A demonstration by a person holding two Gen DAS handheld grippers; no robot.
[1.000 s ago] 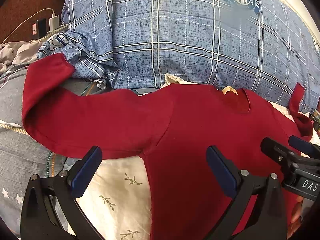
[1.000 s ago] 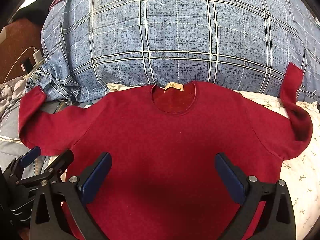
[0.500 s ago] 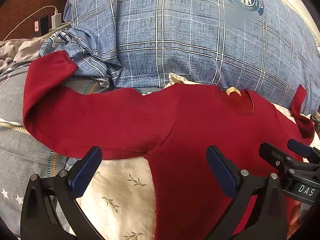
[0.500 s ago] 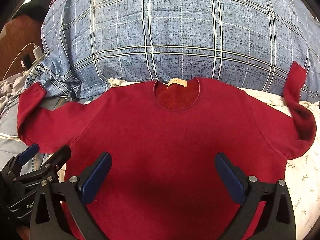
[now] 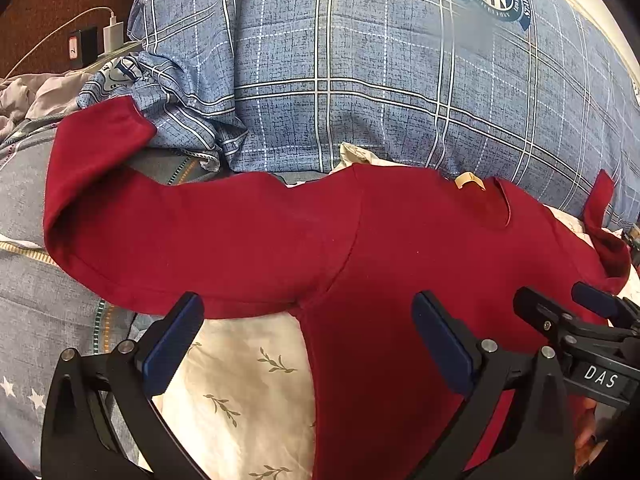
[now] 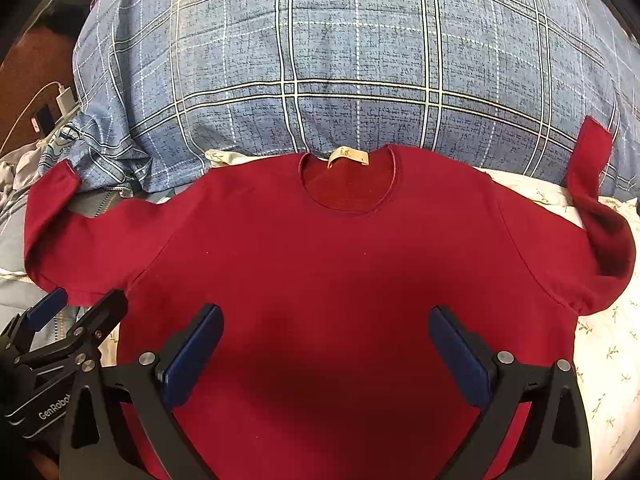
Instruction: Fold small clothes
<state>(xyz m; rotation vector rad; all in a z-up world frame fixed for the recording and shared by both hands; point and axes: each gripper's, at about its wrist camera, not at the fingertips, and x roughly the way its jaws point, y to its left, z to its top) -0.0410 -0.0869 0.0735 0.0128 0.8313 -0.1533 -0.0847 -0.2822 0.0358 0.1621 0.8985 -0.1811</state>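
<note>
Shirt (image 5: 400, 248): dark red, long-sleeved, spread flat with its front up on a cream sheet (image 5: 240, 380) printed with small sprigs, the neck toward a blue plaid pillow (image 5: 360, 80). From the left wrist, one sleeve runs out to the left, its cuff bent up against the pillow's crumpled corner; a tan label (image 5: 470, 180) shows at the round neck. The left gripper (image 5: 308, 336) stands wide open with nothing between its blue pads, hovering over the armpit seam and the sheet. The right gripper (image 5: 568, 308) shows at the right edge. A white charger (image 5: 112, 32) sits far left.

From the right wrist, the shirt (image 6: 340, 272) lies centred, both sleeves out sideways, each cuff turned up against the pillow (image 6: 340, 60). The right gripper (image 6: 324, 340) is wide open, empty, over the chest. The left gripper (image 6: 80, 312) shows at lower left, over the sleeve's hem.
</note>
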